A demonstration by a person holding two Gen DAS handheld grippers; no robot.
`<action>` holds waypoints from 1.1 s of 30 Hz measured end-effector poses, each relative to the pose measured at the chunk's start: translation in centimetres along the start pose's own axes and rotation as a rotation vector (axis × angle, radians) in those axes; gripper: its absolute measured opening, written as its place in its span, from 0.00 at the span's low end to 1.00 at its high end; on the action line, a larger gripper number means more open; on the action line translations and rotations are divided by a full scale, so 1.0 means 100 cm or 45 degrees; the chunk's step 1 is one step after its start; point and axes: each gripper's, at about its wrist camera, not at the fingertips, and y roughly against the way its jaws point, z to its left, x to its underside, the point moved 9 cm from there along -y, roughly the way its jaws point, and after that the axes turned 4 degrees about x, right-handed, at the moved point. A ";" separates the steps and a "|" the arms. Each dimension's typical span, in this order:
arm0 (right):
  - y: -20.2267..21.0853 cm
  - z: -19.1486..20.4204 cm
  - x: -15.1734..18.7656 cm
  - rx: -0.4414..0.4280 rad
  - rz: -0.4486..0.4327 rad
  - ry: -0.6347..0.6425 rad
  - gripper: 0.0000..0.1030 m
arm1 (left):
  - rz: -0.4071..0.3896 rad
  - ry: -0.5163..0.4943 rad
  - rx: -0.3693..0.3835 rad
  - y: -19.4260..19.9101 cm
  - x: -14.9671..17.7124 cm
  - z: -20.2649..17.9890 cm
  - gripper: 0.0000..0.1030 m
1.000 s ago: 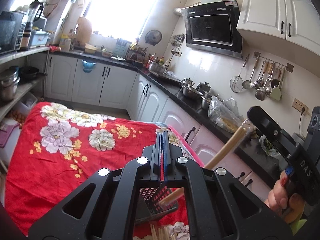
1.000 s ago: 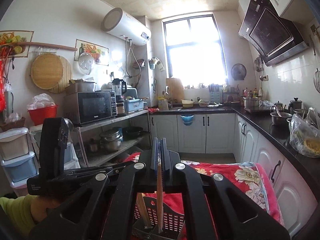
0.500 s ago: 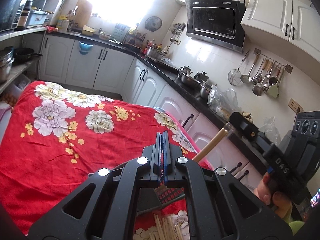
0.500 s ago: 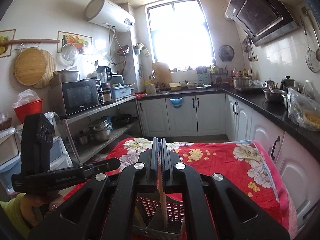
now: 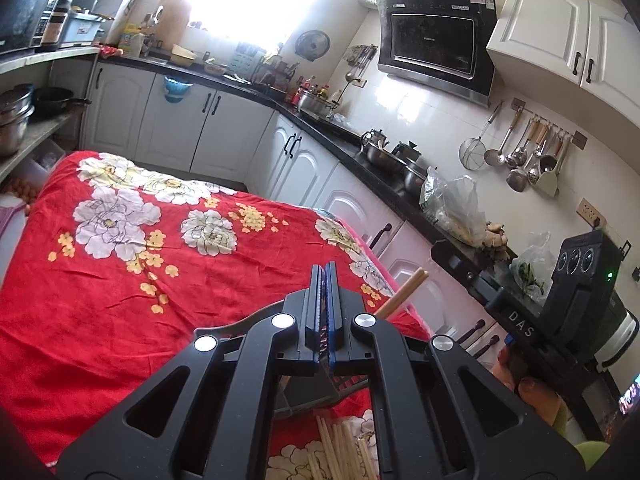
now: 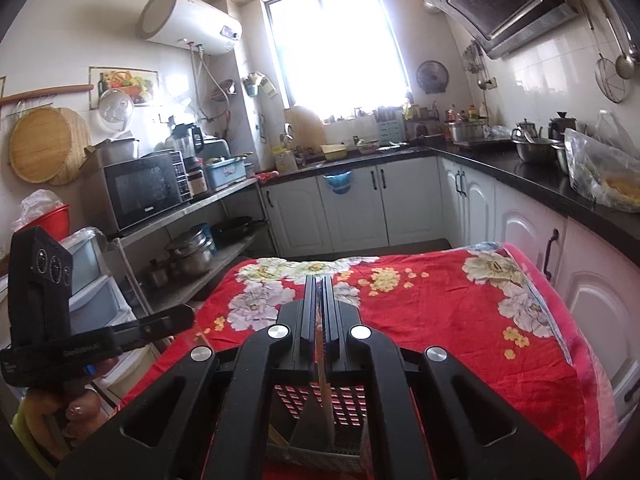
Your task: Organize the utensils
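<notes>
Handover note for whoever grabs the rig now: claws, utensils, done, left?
Right claw: shut on a chopstick, its lower end inside the slotted holder on the red floral cloth.
Left claw: shut, nothing seen in it.
Loose chopsticks lie on the cloth beside the holder.
Done: one chopstick almost in.
Left: release it, then load the loose ones.

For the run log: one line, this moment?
right tool: shut on chopstick over holder | left tool: shut, nothing held | loose chopsticks on cloth
</notes>
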 end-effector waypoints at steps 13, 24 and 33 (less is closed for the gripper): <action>0.003 -0.019 0.020 0.098 0.047 -0.063 0.04 | 0.036 0.023 -0.022 0.006 0.012 0.012 0.00; 0.017 -0.030 0.028 0.145 0.047 -0.063 0.20 | 0.039 0.021 -0.050 0.017 0.019 0.017 0.04; 0.027 -0.032 0.034 0.139 0.061 -0.059 0.31 | 0.026 0.049 -0.087 0.024 0.025 0.022 0.21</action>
